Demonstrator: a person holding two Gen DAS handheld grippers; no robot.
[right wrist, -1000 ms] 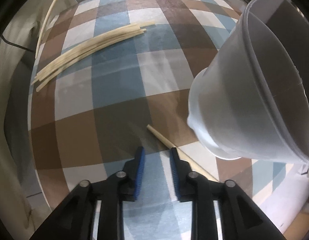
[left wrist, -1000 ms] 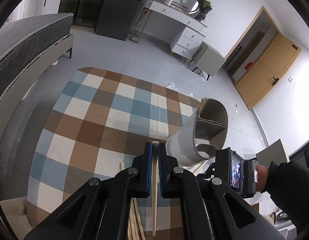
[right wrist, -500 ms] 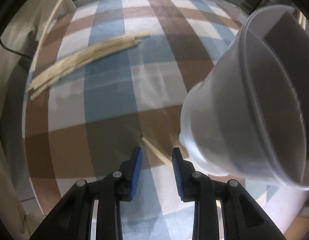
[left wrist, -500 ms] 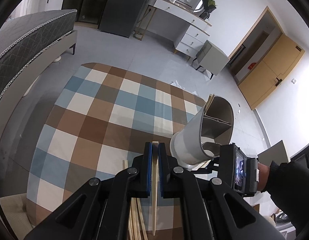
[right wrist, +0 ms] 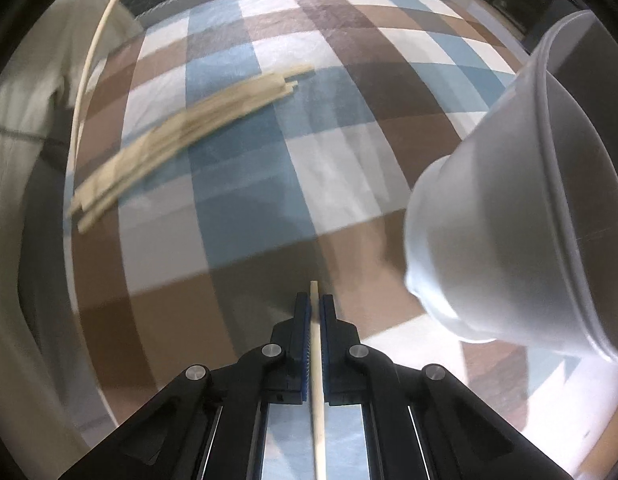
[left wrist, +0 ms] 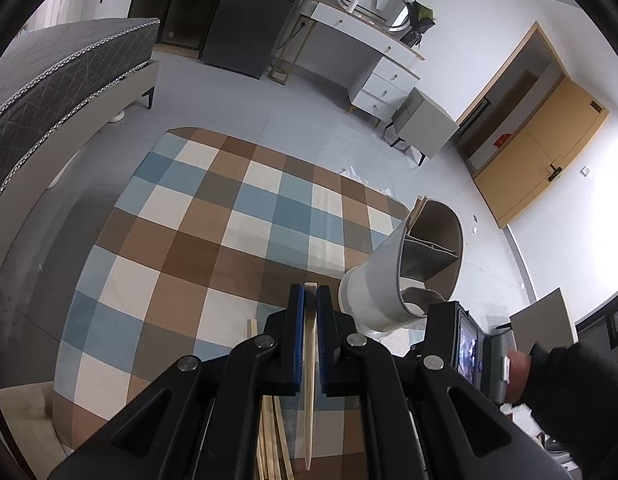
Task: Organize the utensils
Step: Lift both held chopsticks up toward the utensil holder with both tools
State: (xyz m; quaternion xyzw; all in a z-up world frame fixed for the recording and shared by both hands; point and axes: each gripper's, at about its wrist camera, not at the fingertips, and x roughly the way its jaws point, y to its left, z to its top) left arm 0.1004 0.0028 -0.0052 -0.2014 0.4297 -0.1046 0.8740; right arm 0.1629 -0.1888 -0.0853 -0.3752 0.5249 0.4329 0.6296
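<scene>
Left gripper (left wrist: pixel 310 300) clenched on one chopstick (left wrist: pixel 309 380); right gripper (right wrist: pixel 316 312) clenched on second chopstick (right wrist: pixel 318 392), jaws tight on it.

Holder (right wrist: pixel 517 216) – white divided cup, tilted, on checked rug (right wrist: pixel 237 184) just right of right gripper.

Risks: thin stick pivots in pads, tip misses compartment; stray knock rolls tilted holder.

Left view alone shows holder's inner dividers, sticks already inside at far rim. Right view alone shows loose bundle (right wrist: pixel 181 136) on rug, well apart – more to collect.
</scene>
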